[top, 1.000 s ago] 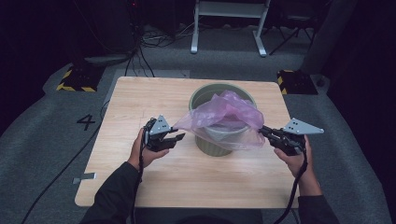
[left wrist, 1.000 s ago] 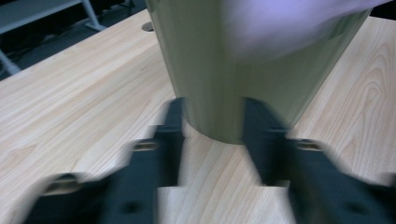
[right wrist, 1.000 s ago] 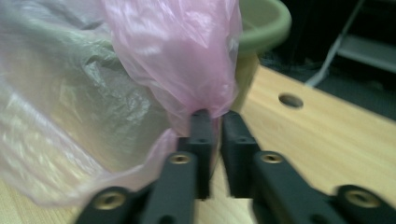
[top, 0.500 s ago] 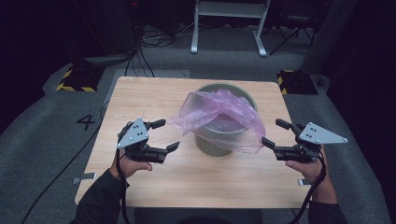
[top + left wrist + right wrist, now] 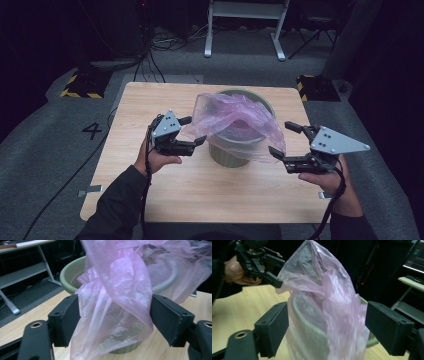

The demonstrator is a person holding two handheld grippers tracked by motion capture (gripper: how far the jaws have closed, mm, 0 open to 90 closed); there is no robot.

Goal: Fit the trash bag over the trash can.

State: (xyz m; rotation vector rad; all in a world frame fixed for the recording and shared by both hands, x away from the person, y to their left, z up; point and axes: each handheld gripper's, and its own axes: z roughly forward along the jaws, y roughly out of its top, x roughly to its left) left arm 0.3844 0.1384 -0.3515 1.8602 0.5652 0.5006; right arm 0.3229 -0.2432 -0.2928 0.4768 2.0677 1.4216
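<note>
- Left gripper [image 5: 190, 131], at nine o'clock of the bin: its jaws have just narrowed a little yet stand spread, with a fold of bag between them unpinched.
- Pink bag [image 5: 235, 122], draped over the green bin [image 5: 227, 155] at table [image 5: 150, 100] centre: I judge it featherlight, limp and slippery, easily torn; take it by the rim hem.
- Right gripper [image 5: 285, 138], at three o'clock: jaws spread, clear of the film.
</note>
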